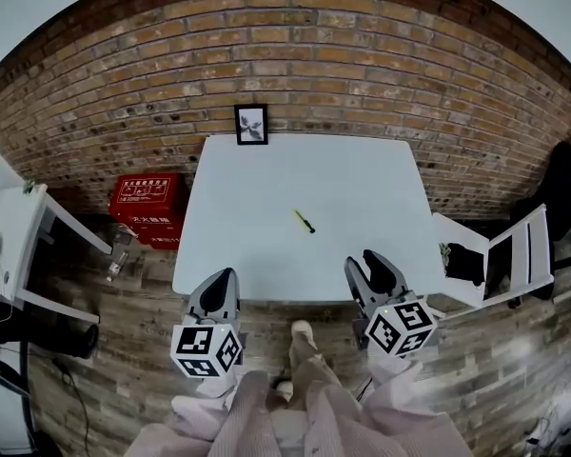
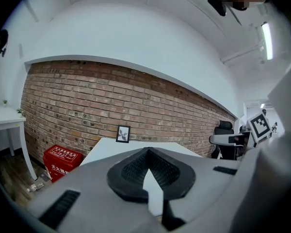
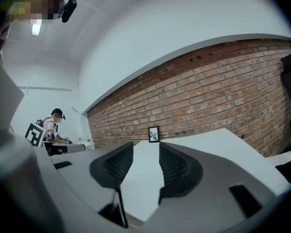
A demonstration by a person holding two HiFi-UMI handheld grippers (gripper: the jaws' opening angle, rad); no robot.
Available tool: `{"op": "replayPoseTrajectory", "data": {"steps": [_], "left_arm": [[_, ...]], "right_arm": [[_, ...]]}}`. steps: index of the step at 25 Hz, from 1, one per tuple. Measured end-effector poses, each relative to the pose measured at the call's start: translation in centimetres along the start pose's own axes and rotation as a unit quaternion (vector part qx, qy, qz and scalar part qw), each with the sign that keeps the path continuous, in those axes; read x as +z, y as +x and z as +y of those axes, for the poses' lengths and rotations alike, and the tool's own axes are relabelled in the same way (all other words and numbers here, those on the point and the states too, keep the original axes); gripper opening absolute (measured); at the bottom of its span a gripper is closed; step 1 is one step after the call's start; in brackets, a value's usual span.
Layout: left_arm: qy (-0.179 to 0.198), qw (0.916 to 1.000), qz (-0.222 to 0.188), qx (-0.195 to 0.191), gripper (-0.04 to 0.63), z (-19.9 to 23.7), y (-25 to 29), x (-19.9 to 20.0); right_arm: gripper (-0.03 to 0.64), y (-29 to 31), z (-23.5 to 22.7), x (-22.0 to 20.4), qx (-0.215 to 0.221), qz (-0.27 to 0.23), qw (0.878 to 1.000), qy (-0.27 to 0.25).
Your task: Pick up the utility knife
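The utility knife (image 1: 305, 221), slim with a yellow and black body, lies on the white table (image 1: 266, 208) a little right of its middle. Both grippers hang in front of the table's near edge, well short of the knife. My left gripper (image 1: 225, 276) is at the front left corner, jaws closed tip to tip with nothing between them; the left gripper view shows this gripper (image 2: 146, 150) the same way. My right gripper (image 1: 370, 260) is at the front right, open and empty. In the right gripper view a yellow sliver of the knife (image 3: 160, 168) shows in the gap of this gripper (image 3: 146, 147).
A small framed picture (image 1: 251, 125) leans against the brick wall at the table's far edge. On the floor to the left are a red box (image 1: 148, 203) and a white side table (image 1: 9, 236). A white chair (image 1: 500, 255) stands at the right. My own legs are below.
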State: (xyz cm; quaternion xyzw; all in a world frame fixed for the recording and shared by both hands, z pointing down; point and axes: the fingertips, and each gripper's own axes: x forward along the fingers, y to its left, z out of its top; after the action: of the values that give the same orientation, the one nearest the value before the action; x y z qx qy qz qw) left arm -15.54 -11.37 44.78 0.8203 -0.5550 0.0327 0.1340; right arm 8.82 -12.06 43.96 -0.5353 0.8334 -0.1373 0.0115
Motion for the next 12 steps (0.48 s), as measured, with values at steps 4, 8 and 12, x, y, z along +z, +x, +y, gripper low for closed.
{"op": "replayPoseTrajectory", "data": {"steps": [4,8,12], "left_arm": [[-0.014,0.9997,0.019,0.01,-0.006,0.9,2.9,-0.6],[-0.028,0.9987,0.041,0.016,-0.006,1.3,6.0,-1.7],[-0.043,0.9969,0.063,0.023,-0.006,1.5,8.5,-2.8]], "right_arm": [[0.15,3.3,-1.4,-0.5,0.01,0.025,1.0,0.004],[0.149,6.4,-3.0,-1.1,0.019,0.05,0.999,0.007],[0.149,9.0,-4.5,-1.6,0.03,0.069,0.997,0.008]]}}
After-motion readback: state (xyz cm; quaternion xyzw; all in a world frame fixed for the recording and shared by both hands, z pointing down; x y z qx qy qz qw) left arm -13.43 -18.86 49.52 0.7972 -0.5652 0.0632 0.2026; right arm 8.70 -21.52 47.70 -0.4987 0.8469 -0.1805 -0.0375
